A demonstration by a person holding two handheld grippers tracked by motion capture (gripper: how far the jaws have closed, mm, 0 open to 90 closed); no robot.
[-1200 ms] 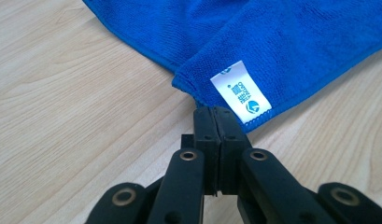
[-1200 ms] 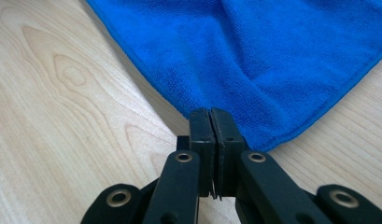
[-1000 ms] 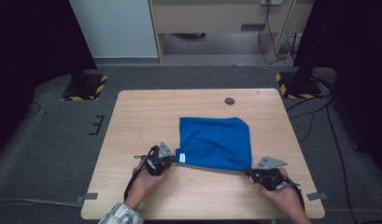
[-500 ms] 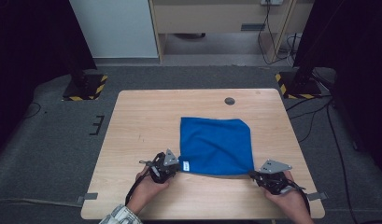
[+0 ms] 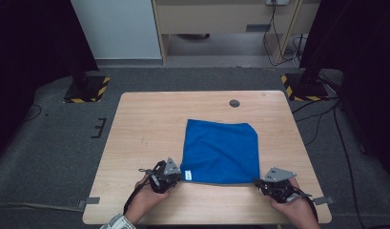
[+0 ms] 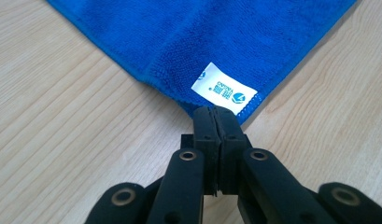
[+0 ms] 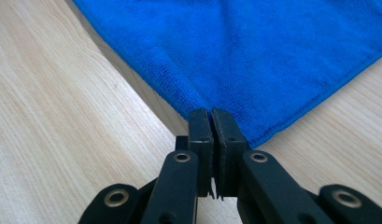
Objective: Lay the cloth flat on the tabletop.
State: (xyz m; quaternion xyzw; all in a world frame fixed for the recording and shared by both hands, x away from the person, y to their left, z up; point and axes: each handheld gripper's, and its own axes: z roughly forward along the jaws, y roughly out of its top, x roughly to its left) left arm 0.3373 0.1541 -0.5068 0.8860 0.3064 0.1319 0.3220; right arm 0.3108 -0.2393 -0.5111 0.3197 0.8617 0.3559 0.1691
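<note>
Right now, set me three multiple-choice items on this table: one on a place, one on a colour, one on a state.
1. Where is the white label on the cloth?
A. at the corner by the left gripper
B. at the corner by the right gripper
C. at a far corner

2. What colour is the cloth?
A. green
B. blue
C. red

3. How do the right gripper's fingers stand?
A. wide open
B. shut on the cloth's corner
C. shut on nothing

Answers: 1 A, the left gripper view shows the label beside its fingers. 2 B, blue in every view. 3 B, the corner ends between the closed fingers.
</note>
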